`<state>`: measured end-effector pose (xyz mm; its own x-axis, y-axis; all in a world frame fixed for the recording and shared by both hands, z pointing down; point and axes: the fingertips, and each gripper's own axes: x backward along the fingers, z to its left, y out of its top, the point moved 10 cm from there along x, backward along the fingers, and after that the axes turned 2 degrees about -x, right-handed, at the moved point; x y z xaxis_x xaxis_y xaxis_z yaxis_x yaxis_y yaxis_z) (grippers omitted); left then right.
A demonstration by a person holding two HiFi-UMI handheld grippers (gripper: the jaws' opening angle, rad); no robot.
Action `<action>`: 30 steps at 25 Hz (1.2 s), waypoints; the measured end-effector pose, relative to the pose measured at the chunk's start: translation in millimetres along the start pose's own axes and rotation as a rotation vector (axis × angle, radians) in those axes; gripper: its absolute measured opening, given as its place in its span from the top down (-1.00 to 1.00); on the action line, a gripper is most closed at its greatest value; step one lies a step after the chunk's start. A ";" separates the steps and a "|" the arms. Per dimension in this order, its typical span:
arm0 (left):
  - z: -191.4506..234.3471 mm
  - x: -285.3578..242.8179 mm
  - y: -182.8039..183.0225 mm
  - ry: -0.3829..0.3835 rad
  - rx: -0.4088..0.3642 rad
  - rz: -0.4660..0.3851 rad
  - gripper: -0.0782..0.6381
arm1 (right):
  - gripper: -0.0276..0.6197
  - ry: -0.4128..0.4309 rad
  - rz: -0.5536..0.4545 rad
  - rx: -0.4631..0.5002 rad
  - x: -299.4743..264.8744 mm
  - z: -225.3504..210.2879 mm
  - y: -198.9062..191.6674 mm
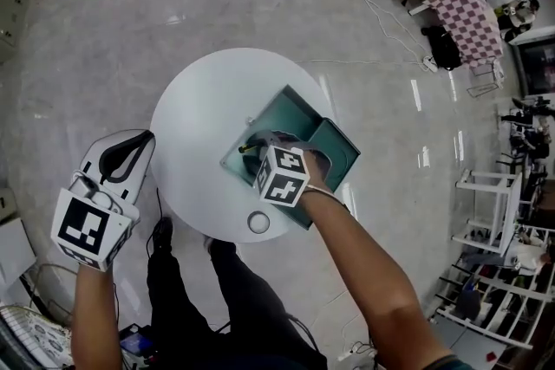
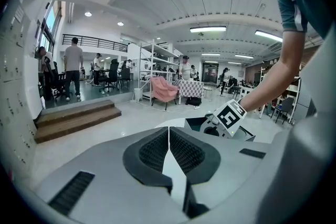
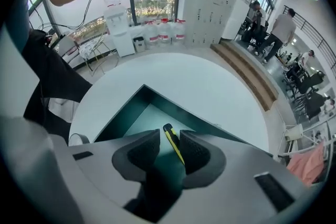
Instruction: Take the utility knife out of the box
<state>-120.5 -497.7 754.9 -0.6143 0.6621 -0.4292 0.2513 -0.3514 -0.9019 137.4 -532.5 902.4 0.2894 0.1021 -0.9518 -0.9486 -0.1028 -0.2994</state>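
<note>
A teal open box (image 1: 287,96) sits on the round white table (image 1: 204,104). The utility knife (image 3: 174,147), yellow and black, lies on the floor of the box (image 3: 125,108); only its tip (image 1: 247,147) shows in the head view. My right gripper (image 3: 169,137) reaches down into the box, open, with one jaw on each side of the knife, which lies close to the right jaw. In the head view the right gripper (image 1: 263,148) sits under its marker cube. My left gripper (image 1: 141,140) hangs off the table's left edge, shut and empty (image 2: 168,131).
The box's lid (image 1: 344,157) lies beside the box at the right. A small round ring (image 1: 258,222) lies near the table's front edge, also visible from the right gripper (image 3: 79,140). My dark trousers are under the table. Furniture and people stand far off.
</note>
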 end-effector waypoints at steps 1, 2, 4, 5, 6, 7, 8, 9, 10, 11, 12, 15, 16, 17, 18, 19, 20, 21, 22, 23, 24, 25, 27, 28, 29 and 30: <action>2.9 3.4 -0.7 0.001 0.002 0.000 0.72 | 0.53 0.004 0.011 0.011 -2.5 0.4 3.8; 5.7 7.8 -1.5 0.002 0.003 0.000 0.72 | 0.53 0.006 0.020 0.019 -4.7 1.0 8.2; 8.5 15.8 -5.2 0.006 0.005 0.001 0.72 | 0.53 0.005 0.028 0.033 -9.1 2.5 14.9; 8.5 17.8 -8.6 0.008 0.006 0.001 0.72 | 0.53 0.006 0.033 0.040 -12.5 3.1 16.0; 8.1 18.0 -12.8 0.011 0.007 0.002 0.72 | 0.53 0.009 0.039 0.049 -17.0 3.7 15.2; 7.6 16.5 -17.8 0.013 0.007 0.002 0.72 | 0.53 0.013 0.045 0.057 -22.4 4.2 13.0; 7.6 13.9 -23.5 0.015 0.008 0.002 0.72 | 0.56 0.018 0.050 0.064 -28.4 4.5 10.1; 8.9 11.5 -29.4 0.015 0.007 0.000 0.72 | 0.59 0.021 0.054 0.069 -34.7 5.0 8.1; 11.4 11.2 -34.2 0.016 0.006 -0.001 0.72 | 0.63 0.023 0.056 0.071 -39.8 6.4 8.5; 14.5 14.2 -36.1 0.016 0.005 -0.002 0.72 | 0.70 0.022 0.057 0.072 -41.8 9.0 11.9; 17.2 20.4 -34.2 0.017 0.003 -0.002 0.72 | 0.72 0.021 0.060 0.072 -39.9 12.7 17.0; 18.2 41.7 -17.2 0.022 -0.007 0.002 0.72 | 0.72 0.005 0.067 0.069 -21.4 22.1 30.5; 17.1 47.3 -12.5 0.019 -0.011 0.001 0.72 | 0.72 -0.005 0.063 0.064 -14.3 24.2 33.8; 16.0 52.5 -8.2 0.016 -0.015 0.001 0.72 | 0.72 -0.016 0.058 0.057 -7.1 26.4 36.7; 15.2 57.5 -4.2 0.014 -0.019 0.000 0.72 | 0.72 -0.027 0.052 0.050 0.2 28.4 39.6; 14.8 62.5 -0.3 0.010 -0.024 -0.005 0.72 | 0.72 -0.040 0.045 0.042 7.6 30.3 42.7; 14.4 67.5 4.2 0.004 -0.029 -0.012 0.72 | 0.72 -0.052 0.038 0.035 15.6 32.0 45.9; 13.3 72.8 10.0 0.002 -0.034 -0.017 0.72 | 0.72 -0.064 0.031 0.027 24.7 33.9 48.7; 10.9 78.7 17.6 0.001 -0.039 -0.019 0.72 | 0.72 -0.076 0.023 0.019 35.4 36.5 50.8; 7.2 85.0 26.6 0.001 -0.046 -0.020 0.72 | 0.72 -0.089 0.012 0.010 48.5 39.6 52.6; 2.3 91.6 36.5 0.000 -0.054 -0.020 0.72 | 0.72 -0.103 0.000 0.000 63.7 42.9 54.3; -3.2 98.0 46.6 -0.001 -0.063 -0.022 0.72 | 0.72 -0.119 -0.014 -0.011 79.8 46.2 55.6; -13.9 108.2 64.3 -0.009 -0.082 -0.031 0.72 | 0.72 -0.150 -0.041 -0.034 109.0 51.9 56.8; -17.7 111.3 71.3 -0.014 -0.087 -0.035 0.72 | 0.72 -0.163 -0.053 -0.047 119.9 53.6 57.3; -20.3 113.5 77.6 -0.019 -0.091 -0.038 0.72 | 0.72 -0.176 -0.064 -0.061 128.9 54.6 58.0; -22.7 115.9 83.8 -0.023 -0.097 -0.041 0.72 | 0.72 -0.189 -0.076 -0.075 138.0 55.8 58.9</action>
<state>-153.7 -435.3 628.5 -0.6426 0.6586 -0.3916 0.2958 -0.2582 -0.9197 114.4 -469.3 757.1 0.3239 0.2954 -0.8988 -0.9105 -0.1607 -0.3809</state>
